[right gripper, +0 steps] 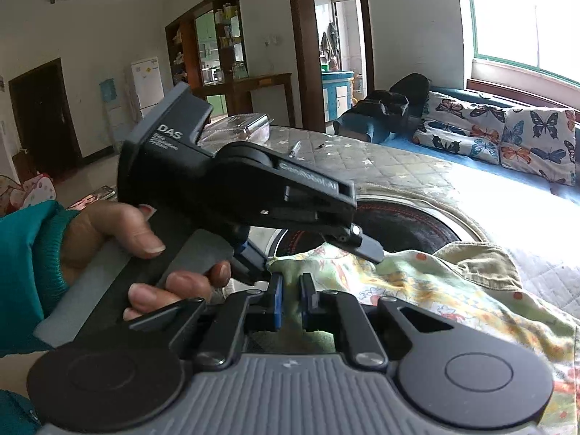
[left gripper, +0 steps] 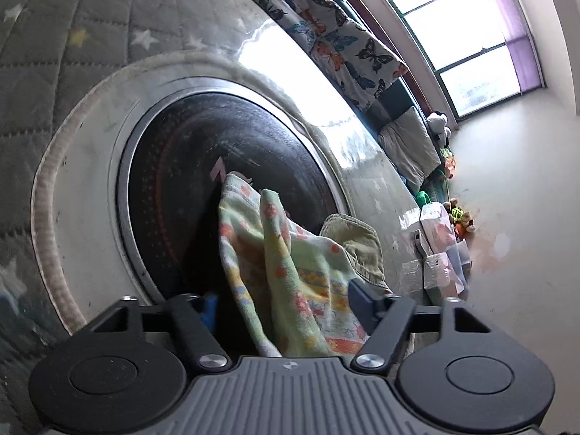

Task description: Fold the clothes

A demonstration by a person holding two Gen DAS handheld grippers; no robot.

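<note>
Right gripper (right gripper: 291, 299), lower centre: narrow, pinching pale green printed cotton garment (right gripper: 417, 279). Left gripper (left gripper: 286, 308): wide, cloth between. Advice: close left firmly, lift hem taut over quilted surface (left gripper: 108, 29).

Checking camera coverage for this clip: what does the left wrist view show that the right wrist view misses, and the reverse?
Left wrist only: the open left gripper around the patterned cloth, and stuffed toys by the wall.
Right wrist only: the right gripper shut on the cloth's edge, the left hand, the white fridge.
Both: the cloth, the round black cooktop, the butterfly cushions.
</note>
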